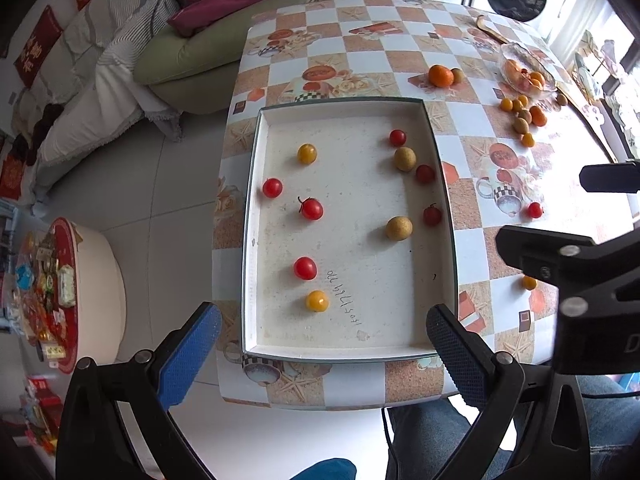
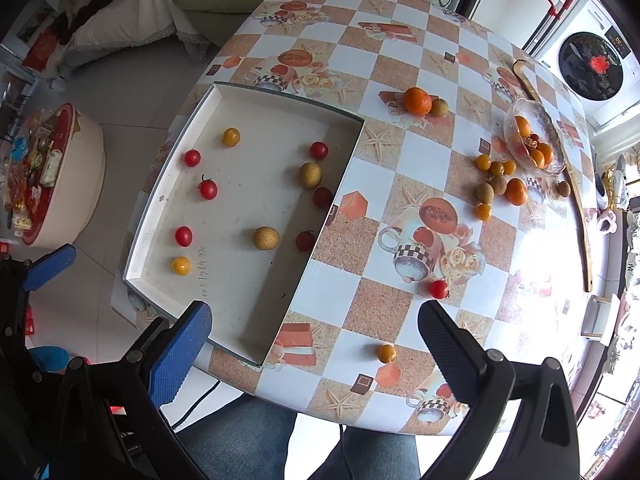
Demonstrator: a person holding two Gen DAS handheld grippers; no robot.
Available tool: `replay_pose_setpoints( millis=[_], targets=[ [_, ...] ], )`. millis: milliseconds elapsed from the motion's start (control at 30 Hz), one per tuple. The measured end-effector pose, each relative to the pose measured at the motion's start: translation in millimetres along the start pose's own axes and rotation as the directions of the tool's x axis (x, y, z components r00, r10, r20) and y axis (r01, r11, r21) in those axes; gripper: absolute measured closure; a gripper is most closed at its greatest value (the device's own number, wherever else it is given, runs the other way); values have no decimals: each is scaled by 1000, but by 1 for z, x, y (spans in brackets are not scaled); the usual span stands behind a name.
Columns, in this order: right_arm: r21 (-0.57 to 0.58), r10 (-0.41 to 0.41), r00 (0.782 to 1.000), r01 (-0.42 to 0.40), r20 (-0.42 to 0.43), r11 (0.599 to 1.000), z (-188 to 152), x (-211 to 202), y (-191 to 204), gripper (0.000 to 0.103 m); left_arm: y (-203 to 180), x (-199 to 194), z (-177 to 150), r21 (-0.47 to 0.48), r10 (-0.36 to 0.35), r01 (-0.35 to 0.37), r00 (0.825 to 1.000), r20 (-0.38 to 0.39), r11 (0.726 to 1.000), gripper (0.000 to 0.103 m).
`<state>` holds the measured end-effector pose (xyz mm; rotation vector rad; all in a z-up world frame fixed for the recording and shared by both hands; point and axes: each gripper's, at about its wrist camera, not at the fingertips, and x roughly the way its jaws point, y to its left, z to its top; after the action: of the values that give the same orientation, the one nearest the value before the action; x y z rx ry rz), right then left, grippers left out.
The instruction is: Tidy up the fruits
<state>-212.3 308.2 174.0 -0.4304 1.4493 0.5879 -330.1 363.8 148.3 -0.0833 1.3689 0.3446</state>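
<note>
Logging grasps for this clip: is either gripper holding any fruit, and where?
Nothing is held: left gripper and right gripper are both open and empty.

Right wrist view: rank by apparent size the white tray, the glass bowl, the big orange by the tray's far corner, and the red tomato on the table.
1. white tray
2. glass bowl
3. big orange
4. red tomato

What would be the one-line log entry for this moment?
left tool: open, empty | right tool: open, empty | tray: several small fruits inside | table: loose fruits, glass bowl
</note>
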Motion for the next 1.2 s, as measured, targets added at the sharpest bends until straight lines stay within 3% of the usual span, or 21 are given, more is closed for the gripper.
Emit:
replay_pose_setpoints(
  millis=[1200],
  targets=[
    [-28, -39, 999, 40, 33, 999, -7, -5, 1, 0, 1, -1, 0, -16, -36, 36, 999, 0, 999, 0]
  ],
)
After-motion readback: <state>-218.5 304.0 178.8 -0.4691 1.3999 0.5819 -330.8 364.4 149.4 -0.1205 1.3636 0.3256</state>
